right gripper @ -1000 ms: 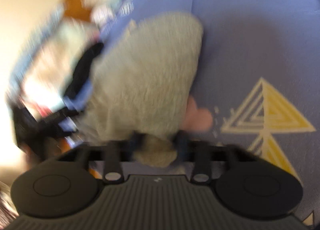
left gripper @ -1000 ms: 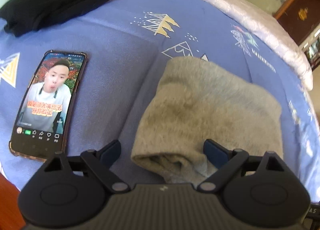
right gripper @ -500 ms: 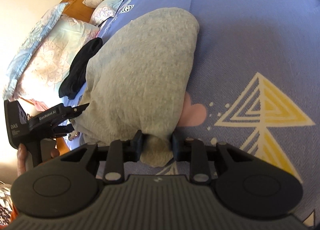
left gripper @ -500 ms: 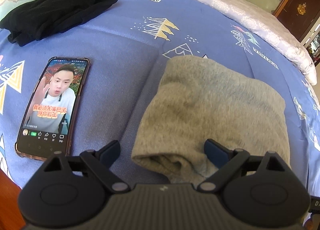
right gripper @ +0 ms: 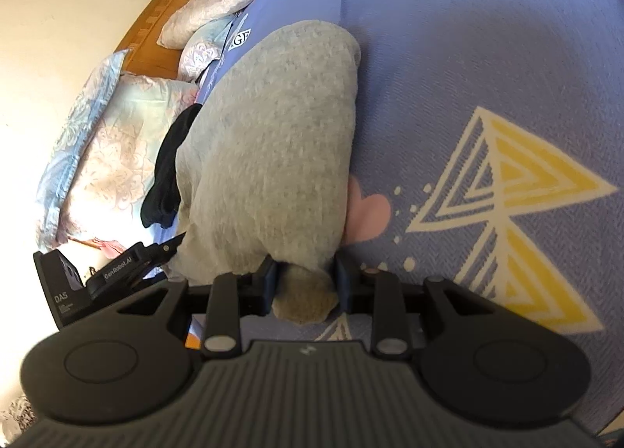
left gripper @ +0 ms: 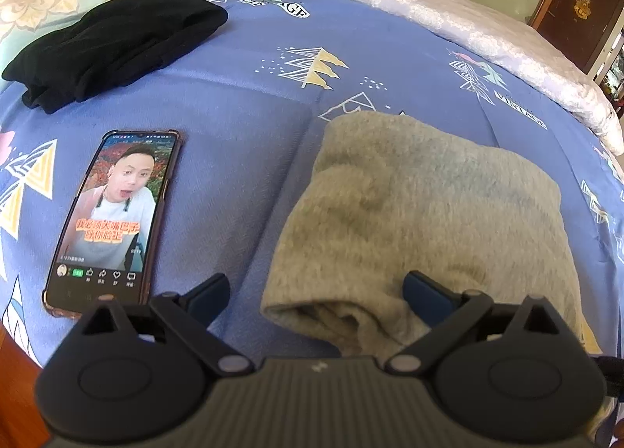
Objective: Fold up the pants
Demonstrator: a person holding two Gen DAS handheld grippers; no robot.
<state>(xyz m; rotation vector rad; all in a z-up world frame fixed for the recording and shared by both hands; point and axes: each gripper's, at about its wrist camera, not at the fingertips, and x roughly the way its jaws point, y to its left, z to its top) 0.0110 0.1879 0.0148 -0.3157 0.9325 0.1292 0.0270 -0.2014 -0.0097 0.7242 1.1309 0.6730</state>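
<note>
The soft grey folded pants [left gripper: 425,214] lie on the bed with the blue printed sheet [left gripper: 241,105]. The left tongs [left gripper: 316,294] have just been opening and stand wide apart around the near end of the pants, not pressing it. The right tongs [right gripper: 306,284] pinch a corner of the pants. A phone with a lit screen [left gripper: 113,222] lies beside them, and a black folded cloth [left gripper: 113,46] farther off.

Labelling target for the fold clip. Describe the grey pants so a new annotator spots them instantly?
Start at the blue bedsheet with its mountain prints. On it lie three things: a black garment near the pillows, a phone with its screen lit, and right of the phone the grey pants. They are the only grey, fuzzy bundle, already folded thick, with the right gripper pinching one corner.
</note>
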